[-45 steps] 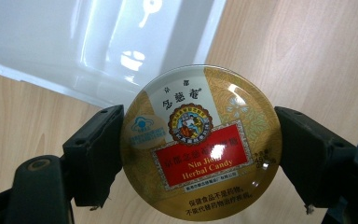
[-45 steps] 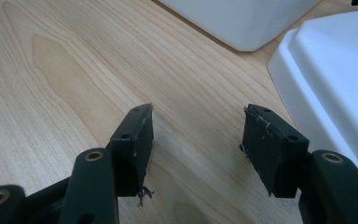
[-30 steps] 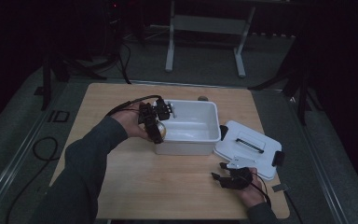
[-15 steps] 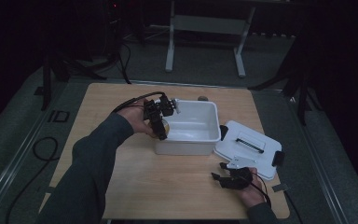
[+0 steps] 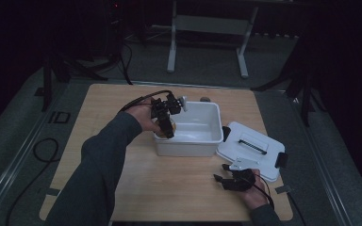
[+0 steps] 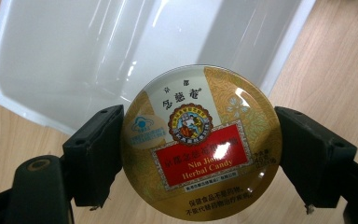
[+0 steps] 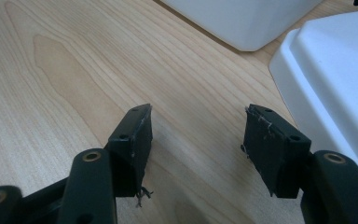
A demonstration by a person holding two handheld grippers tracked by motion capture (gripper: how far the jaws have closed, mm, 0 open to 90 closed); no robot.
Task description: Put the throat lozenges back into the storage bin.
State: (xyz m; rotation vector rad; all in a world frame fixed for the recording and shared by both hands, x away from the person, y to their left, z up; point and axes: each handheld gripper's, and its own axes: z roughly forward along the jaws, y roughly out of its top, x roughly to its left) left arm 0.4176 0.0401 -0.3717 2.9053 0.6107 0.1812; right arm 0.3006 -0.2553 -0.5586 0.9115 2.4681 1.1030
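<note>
Jaws of the left gripper [image 6: 200, 154] clamp a round candy tin [image 6: 201, 142] by its rim, at the white bin's [image 6: 98, 51] near-left edge; bin interior sits at 12 o'clock of the tin. Right gripper [image 7: 196, 135] rests spread and empty on the table [image 7: 74, 70], lid [image 7: 335, 74] at its 2 o'clock.

Risk: smooth curved rim, small contact patches, so the tin could squirt out or clip the bin wall.

Left gripper view gives label and grip; high view gives overall layout.

Round gold candy tin [image 6: 200, 144] lid reads "Nin Jiom Herbal Candy" w/ Chinese characters, too small to read.
</note>
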